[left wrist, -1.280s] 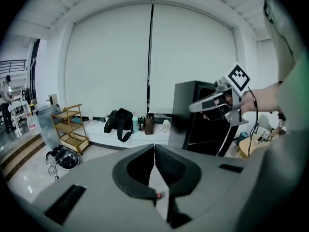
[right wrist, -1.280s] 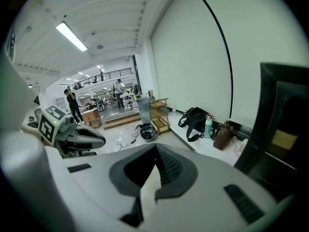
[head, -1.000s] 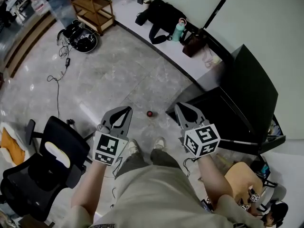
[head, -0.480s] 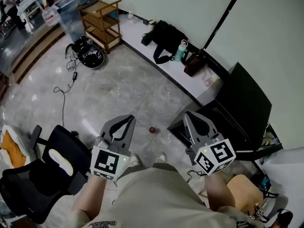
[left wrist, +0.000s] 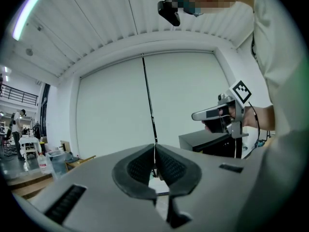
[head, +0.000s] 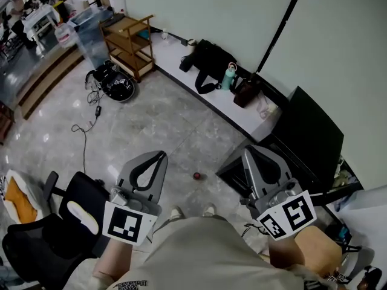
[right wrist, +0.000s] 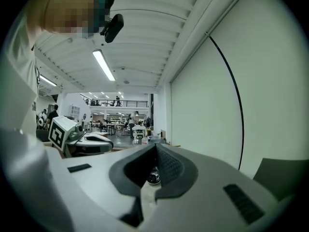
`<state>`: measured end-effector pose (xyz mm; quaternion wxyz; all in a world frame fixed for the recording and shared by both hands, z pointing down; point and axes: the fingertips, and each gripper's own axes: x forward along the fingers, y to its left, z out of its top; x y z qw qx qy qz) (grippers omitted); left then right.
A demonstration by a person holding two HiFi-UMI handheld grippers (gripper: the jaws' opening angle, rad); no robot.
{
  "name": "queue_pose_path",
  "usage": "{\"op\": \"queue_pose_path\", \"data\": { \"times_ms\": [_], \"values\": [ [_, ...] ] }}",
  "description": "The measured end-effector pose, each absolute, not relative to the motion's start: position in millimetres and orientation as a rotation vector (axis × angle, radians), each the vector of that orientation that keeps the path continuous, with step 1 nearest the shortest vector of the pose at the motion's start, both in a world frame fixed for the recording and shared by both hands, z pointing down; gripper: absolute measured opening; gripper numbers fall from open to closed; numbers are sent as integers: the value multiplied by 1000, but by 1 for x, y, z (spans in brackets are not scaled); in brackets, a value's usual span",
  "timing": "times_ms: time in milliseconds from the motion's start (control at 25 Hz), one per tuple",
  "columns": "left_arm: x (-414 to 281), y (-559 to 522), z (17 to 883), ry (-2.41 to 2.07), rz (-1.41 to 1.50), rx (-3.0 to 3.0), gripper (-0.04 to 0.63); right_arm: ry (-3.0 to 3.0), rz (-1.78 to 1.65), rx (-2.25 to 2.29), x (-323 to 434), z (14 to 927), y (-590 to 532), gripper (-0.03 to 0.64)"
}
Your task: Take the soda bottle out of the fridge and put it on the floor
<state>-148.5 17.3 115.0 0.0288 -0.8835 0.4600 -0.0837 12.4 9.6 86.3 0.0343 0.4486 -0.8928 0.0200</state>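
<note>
In the head view my left gripper (head: 161, 154) and right gripper (head: 249, 150) are held side by side at waist height, both shut and empty. The left gripper view shows its pads (left wrist: 155, 148) meeting, with the right gripper (left wrist: 195, 115) out to the side. In the right gripper view the jaws (right wrist: 155, 147) are closed too, and the left gripper (right wrist: 107, 142) shows at the left. The black fridge (head: 308, 138) stands low against the wall at the right. A small dark-red round thing (head: 196, 176) sits on the floor between the grippers; I cannot tell what it is.
A black office chair (head: 54, 234) stands at the lower left. A wooden shelf cart (head: 128, 44), a black bag (head: 211, 62) and a teal bottle (head: 228, 76) are by the far wall. Cables (head: 84, 128) lie on the grey floor. The person's shoes (head: 175, 212) are below.
Both grippers have risen toward the head camera, staying shut and empty. The head view has tilted up, so more wall shows.
</note>
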Motion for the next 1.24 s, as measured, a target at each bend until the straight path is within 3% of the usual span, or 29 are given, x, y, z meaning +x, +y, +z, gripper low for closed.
{"op": "queue_pose_path", "data": {
  "times_ms": [1240],
  "values": [
    [-131,14,110,1394,-248,-2727,8,-2749,-48,1311,19,77,13,-5]
  ]
}}
